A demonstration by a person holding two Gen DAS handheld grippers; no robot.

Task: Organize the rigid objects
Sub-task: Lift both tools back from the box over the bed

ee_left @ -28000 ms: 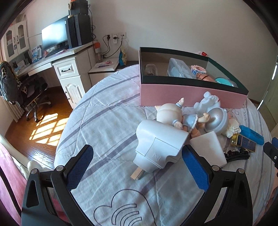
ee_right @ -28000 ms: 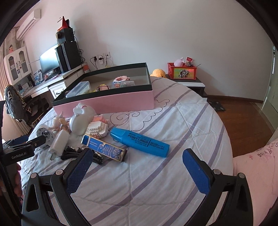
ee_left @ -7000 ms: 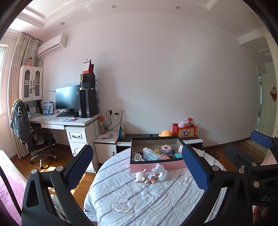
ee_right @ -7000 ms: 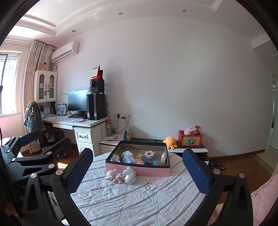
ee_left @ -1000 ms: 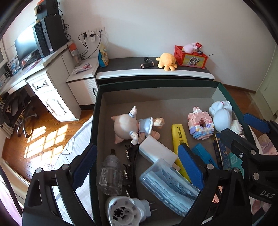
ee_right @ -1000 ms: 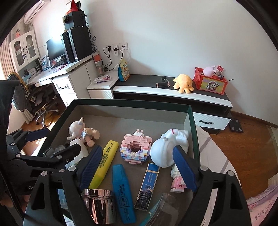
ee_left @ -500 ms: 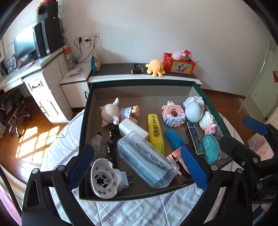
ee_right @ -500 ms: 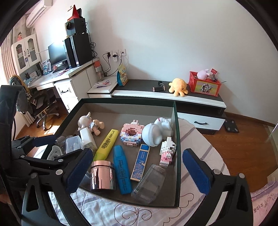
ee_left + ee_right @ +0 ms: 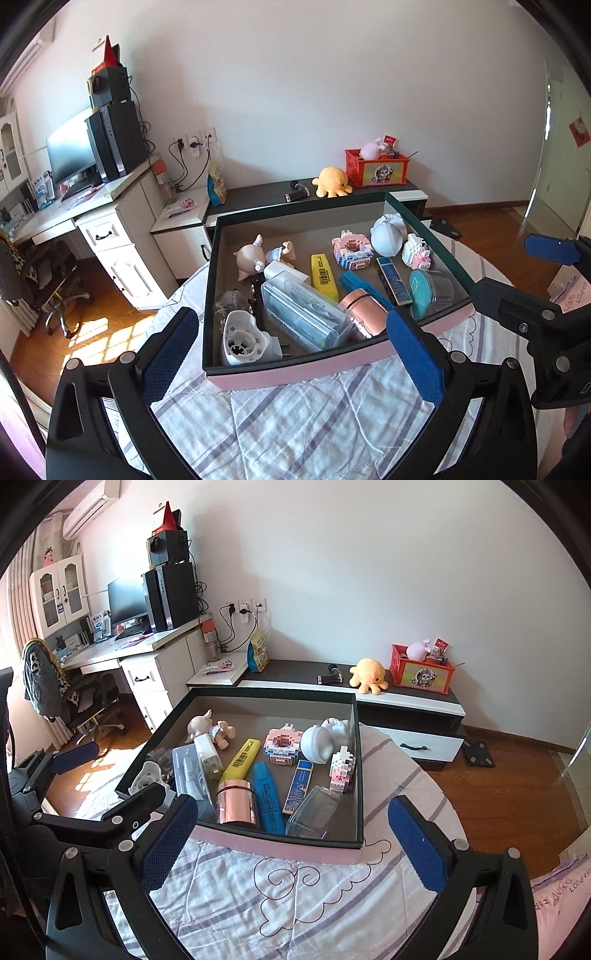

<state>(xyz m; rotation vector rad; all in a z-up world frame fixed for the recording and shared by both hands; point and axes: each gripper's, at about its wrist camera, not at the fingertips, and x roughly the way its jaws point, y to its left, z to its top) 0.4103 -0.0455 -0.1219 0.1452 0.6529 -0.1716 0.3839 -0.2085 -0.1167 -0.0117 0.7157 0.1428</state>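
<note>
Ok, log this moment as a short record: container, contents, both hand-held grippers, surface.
container: pink box with dark rim, open top, on the bed
contents: yellow highlighter, blue marker, rose-gold cylinder, pink block donut, pig doll, white plug adapter
left hand-held gripper: open, empty, in front of the box
right hand-held gripper: open, empty
surface: striped bedspread
</note>
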